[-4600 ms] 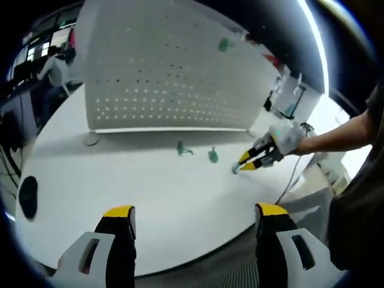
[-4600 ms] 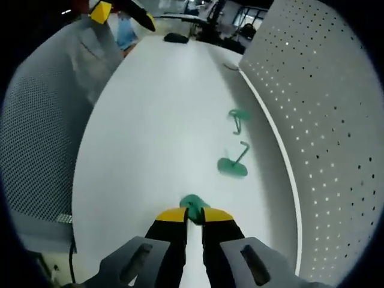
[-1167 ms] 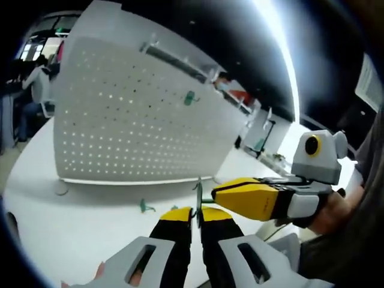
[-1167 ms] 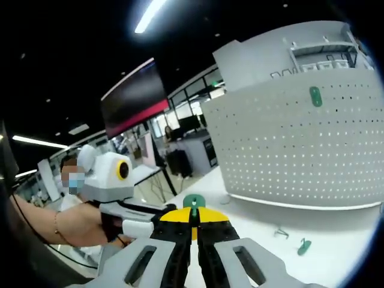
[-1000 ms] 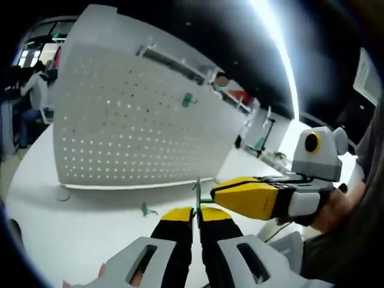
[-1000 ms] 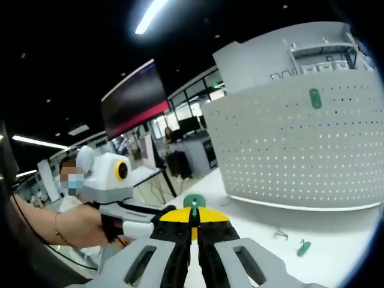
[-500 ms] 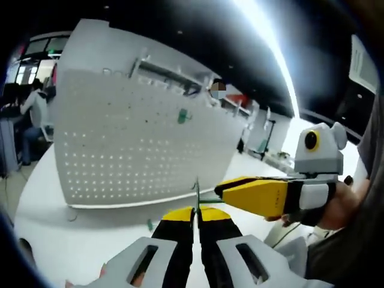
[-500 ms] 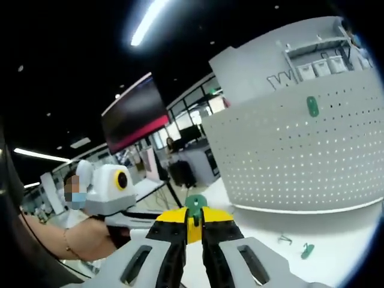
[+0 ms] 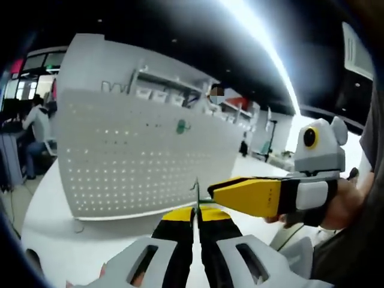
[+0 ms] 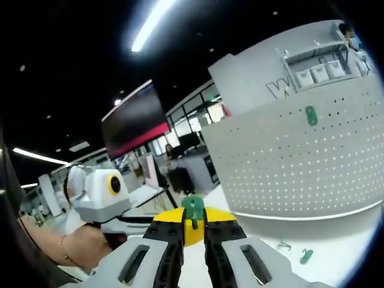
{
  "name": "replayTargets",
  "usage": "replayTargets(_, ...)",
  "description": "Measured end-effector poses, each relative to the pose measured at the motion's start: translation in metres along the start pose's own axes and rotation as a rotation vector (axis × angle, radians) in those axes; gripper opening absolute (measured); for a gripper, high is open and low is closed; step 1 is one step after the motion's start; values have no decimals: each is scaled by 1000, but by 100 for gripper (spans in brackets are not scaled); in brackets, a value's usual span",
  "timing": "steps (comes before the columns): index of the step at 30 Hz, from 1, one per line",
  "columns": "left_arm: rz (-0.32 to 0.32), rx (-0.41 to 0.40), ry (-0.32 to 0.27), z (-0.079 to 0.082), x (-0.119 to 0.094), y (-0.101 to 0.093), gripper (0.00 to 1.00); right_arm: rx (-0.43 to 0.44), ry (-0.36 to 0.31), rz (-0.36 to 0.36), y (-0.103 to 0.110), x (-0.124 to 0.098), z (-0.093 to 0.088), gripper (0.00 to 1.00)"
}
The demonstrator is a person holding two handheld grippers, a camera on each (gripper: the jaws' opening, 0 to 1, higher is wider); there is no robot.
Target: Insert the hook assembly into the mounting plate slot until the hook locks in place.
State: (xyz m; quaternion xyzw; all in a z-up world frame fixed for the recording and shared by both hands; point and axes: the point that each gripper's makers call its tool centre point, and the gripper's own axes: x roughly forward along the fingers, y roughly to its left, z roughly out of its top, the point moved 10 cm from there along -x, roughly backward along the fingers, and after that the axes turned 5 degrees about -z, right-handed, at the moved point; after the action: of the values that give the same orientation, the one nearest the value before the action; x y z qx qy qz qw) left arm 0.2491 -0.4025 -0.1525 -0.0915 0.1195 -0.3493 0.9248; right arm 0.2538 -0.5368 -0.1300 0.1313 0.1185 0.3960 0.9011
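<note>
Left gripper [image 9: 195, 213]: jaws clenched on the thin metal hook [image 9: 195, 193], whose wire stands up between the yellow tips. The right gripper [image 9: 217, 193] enters the left gripper view from the right, its yellow tip meeting the hook just above the left jaws.

Right gripper [image 10: 193, 222], in its own view: jaws pressed together on the green mounting plate [image 10: 193, 207], which protrudes above the tips. The left gripper [image 10: 141, 219] lies across from the left, held in a person's hand [image 10: 75, 249].

Both parts are held in the air, in front of the white pegboard [image 9: 144, 156] standing on the white table [image 9: 54, 240]. One green plate [image 9: 182, 126] is mounted on the pegboard — the same item [image 10: 311, 115] appears in the right gripper view. Two small parts lie on the table below it, a green piece [image 10: 306, 257] and what appears to be a wire hook [image 10: 283, 245] — too small to confirm.
</note>
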Motion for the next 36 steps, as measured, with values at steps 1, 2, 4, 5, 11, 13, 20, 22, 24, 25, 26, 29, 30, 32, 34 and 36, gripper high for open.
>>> replayTargets(1,-3,5,-4,1,0,-1,1,0,0,1,0,1,0,9)
replayTargets(2,-4,11,-5,1,0,-2,2,0,-1,1,1,1,0,9)
replayTargets(4,-2,23,-10,3,0,-4,2,-3,-3,2,2,1,1,8)
replayTargets(5,-2,33,-13,4,-1,-4,2,-1,-3,6,2,1,1,8)
replayTargets(11,-2,45,-23,6,-1,-5,2,-20,-26,5,3,0,2,2)
replayTargets(13,1,49,-24,6,-1,-5,2,-14,-27,2,3,0,2,1)
replayTargets(20,-8,12,-56,8,-2,-5,2,-87,-68,-4,6,0,6,0)
replayTargets(22,-8,15,-61,8,-2,-4,3,-92,-62,-4,6,1,7,0)
replayTargets(24,-9,34,-63,8,-2,-4,4,-97,-59,-3,5,2,7,0)
replayTargets(25,-6,62,-58,8,-2,-3,4,-95,-56,-3,5,2,7,0)
replayTargets(26,-6,82,-53,8,-1,-4,4,-94,-54,-3,4,2,7,0)
replayTargets(29,-5,92,-41,6,-1,-4,5,-105,-47,-8,3,2,6,0)
replayTargets(30,-7,93,-37,5,-1,-3,6,-121,-47,-15,2,2,6,0)
replayTargets(32,-13,90,-28,3,-1,-3,9,-130,-48,-21,0,1,7,0)
replayTargets(34,-9,89,-23,1,-1,-2,17,-134,-47,-26,-3,1,8,0)
replayTargets(36,-2,85,-21,-1,-1,-1,28,-134,-40,-31,-5,2,8,0)
